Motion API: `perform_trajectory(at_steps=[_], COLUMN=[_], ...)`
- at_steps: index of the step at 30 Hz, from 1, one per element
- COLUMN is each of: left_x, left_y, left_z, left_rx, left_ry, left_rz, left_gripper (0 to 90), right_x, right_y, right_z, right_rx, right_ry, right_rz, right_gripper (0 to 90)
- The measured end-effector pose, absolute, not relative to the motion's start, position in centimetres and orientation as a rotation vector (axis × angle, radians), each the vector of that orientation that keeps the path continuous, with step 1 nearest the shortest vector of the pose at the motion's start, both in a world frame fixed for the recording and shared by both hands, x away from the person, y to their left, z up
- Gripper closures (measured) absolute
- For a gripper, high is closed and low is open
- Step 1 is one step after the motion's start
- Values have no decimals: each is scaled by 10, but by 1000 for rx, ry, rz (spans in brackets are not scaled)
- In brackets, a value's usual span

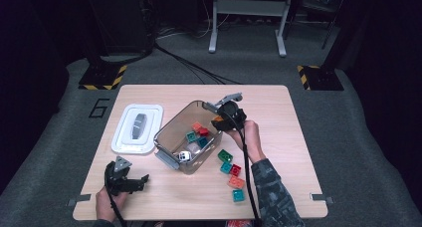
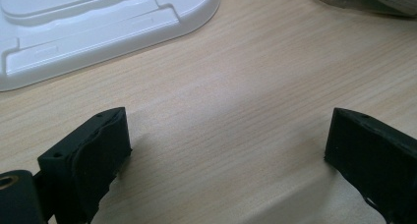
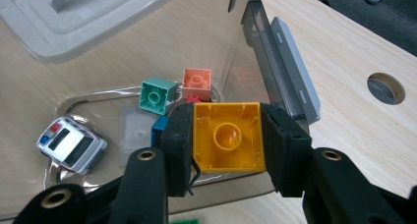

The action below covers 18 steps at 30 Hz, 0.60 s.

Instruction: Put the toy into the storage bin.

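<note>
Yellow block (image 3: 227,135); hollow underside camera-ward

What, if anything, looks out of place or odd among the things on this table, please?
Little stands out. Among the blocks inside the clear bin lies a small toy car, the one thing there that is not a block. The white lid lies off to the side, and four loose blocks sit on the table beside the bin.
</note>
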<state>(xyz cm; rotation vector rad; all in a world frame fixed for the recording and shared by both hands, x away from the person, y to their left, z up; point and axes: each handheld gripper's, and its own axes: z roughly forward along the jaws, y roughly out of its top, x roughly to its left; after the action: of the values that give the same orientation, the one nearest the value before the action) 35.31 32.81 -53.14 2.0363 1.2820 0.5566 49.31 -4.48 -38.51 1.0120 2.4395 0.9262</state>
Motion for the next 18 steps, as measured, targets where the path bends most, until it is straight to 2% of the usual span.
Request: perform_trajectory(at_steps=[7,18], left_x=[353,353], left_y=[328,328], left_z=[-531,-531], left_rx=[2042,2042], left_ry=[1280,1279], left_rz=[548,549], left_gripper=[32,32], right_x=[487,463], right_y=[-47,-68], right_z=[-384,-378], right_rx=[990,1006], right_ry=[2424,2392], right_rz=[930,1000], right_gripper=[560,324])
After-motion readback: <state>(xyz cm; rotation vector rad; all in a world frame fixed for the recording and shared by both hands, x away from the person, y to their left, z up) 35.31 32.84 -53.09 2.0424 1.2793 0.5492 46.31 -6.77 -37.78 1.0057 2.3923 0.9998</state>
